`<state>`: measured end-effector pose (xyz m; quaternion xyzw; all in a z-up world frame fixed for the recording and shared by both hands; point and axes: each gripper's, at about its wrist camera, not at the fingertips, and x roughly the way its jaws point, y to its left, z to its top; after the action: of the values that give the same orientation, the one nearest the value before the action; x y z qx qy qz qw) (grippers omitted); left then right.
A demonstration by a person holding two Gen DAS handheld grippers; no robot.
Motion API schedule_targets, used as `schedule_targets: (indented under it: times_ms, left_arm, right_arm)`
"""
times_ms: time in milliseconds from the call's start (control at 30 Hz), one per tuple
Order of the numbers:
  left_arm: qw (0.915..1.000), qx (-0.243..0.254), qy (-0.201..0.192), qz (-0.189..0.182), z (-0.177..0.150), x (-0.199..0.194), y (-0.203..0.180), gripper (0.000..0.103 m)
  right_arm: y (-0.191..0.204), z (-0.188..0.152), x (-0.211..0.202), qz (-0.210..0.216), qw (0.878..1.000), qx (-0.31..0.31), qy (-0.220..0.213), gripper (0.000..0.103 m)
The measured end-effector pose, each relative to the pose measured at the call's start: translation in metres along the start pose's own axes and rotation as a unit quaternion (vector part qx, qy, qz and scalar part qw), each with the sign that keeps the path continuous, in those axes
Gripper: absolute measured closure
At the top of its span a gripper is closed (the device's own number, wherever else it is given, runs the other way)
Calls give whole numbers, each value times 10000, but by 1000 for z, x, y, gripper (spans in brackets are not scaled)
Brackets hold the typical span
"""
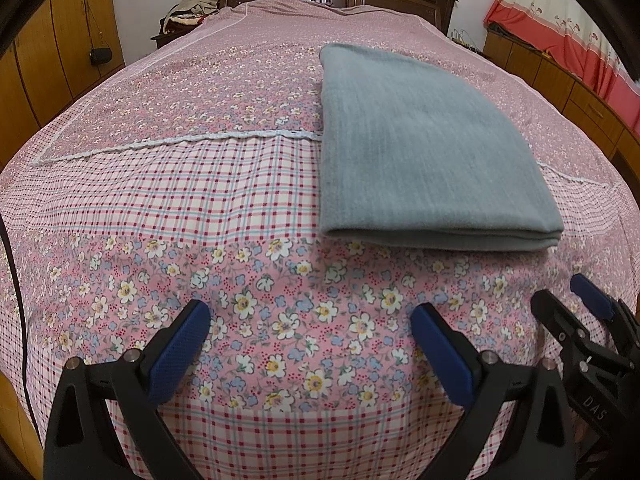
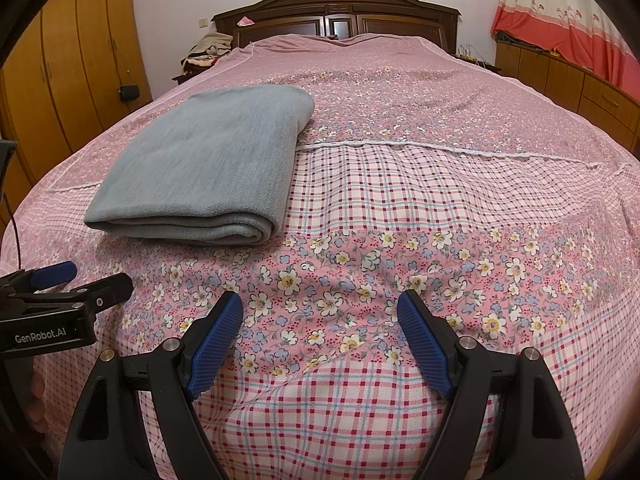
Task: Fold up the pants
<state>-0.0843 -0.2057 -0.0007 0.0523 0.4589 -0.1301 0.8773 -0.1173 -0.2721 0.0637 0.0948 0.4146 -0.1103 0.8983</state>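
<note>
While the grey pants (image 1: 424,148) lie folded into a thick rectangle on the bedspread (image 1: 200,200), neither set of fingers touches them. From the left wrist they fill the upper right of centre, their folded edge running across the frame above and well clear of the left gripper (image 1: 310,344), which sits at the bottom with its blue pads (image 1: 180,352) spread wide and nothing between them. From the right wrist the same bundle (image 2: 208,164) sits in the left half of the frame, up and to the left of the right gripper (image 2: 320,336), whose pads (image 2: 426,344) also stand far apart and empty (only flowered cloth shows in the gap). The rectangle's long axis runs from the near edge of the bed toward the dark wooden headboard (image 2: 336,16), with the layered fold facing the cameras. Each gripper appears at the other view's edge: the right one at lower right, the left one at lower left. Wooden wardrobes (image 2: 76,60) stand at upper left, a red and cream curtain (image 2: 568,20) at upper right.
</note>
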Motion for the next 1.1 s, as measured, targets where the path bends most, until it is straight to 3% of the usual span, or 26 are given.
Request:
schedule_targets:
  times_ms: [1100]
  left_arm:
    - [10000, 5, 2, 2, 2, 1, 4, 0]
  right_arm:
    - [0, 0, 0, -6, 10000, 2, -2, 21]
